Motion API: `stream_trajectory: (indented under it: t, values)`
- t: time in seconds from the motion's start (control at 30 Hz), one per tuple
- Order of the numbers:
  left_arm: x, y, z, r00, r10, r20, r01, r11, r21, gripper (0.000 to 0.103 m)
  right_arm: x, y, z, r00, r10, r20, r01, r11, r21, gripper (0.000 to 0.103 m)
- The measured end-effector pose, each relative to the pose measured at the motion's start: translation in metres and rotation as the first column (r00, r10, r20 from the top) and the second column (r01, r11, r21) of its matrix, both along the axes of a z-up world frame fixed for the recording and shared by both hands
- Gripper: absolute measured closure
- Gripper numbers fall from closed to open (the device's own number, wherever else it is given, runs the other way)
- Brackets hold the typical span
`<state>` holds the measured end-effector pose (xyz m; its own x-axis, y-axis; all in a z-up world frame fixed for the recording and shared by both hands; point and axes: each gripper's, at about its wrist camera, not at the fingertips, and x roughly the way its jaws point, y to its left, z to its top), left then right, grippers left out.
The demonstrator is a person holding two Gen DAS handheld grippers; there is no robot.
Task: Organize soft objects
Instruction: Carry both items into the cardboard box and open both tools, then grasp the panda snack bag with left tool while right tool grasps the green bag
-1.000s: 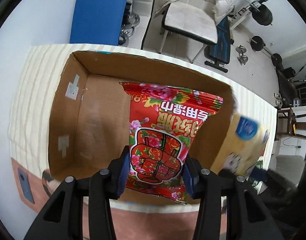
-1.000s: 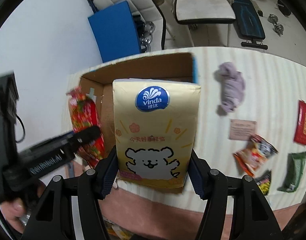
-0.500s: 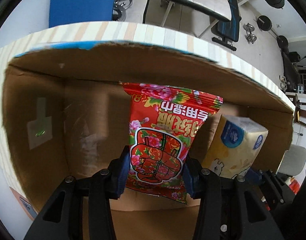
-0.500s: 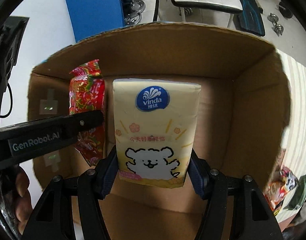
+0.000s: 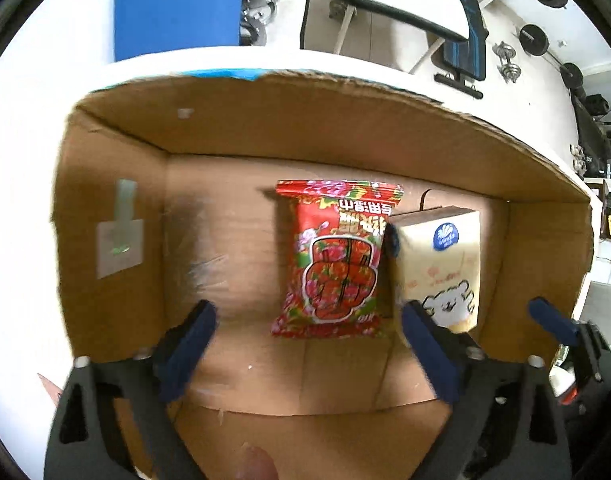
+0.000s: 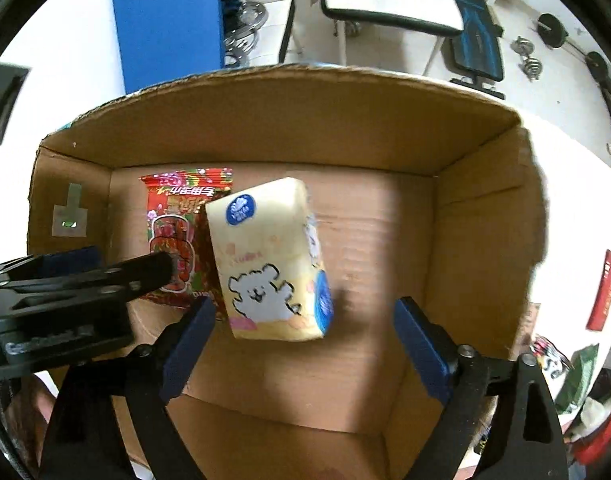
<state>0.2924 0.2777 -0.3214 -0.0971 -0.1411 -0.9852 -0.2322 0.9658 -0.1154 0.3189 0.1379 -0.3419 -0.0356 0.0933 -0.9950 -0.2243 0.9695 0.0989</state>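
Cardboard box [image 5: 117, 184] floor: red packet [image 5: 337, 264], tissue pack [image 6: 269, 264] (seemingly tilted); both tools [image 5: 309, 332] [image 6: 305, 336] wide, empty.

One cardboard box [image 6: 281, 120] holds two soft packs: one red wet-wipe packet [image 5: 337, 260] and one yellow tissue pack [image 6: 269, 264]. Two claws, one left [image 5: 305, 344] and one right [image 6: 301, 344], both spread wide, with nothing in them.

The tissue pack [image 5: 439, 264] carries a round blue logo, too blurred here to read. The red pouch [image 5: 337, 260] bears large Chinese characters, seen upside down and not clearly legible. The left tongs [image 6: 105, 276], seen from the right wrist, carry pale lettering along the side, beginning "Ge", the rest smeared.
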Motion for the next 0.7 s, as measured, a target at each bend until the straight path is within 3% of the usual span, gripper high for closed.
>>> stream_trajectory:
  t: [0.37,0.7]
  values:
    - [-0.066,0.001,0.051,0.987,-0.004,0.16,-0.012,0.995,0.096,0.001,-0.051,-0.016,0.042,0.996,0.021,0.09,-0.019,0.999,-0.029,0.0]
    - [-0.107,-0.009,0.102,0.963,0.035,0.268,-0.073,0.989,0.131,0.001,-0.094,-0.033,0.09,0.985,0.0,0.171,-0.012,0.998,0.067,0.0]
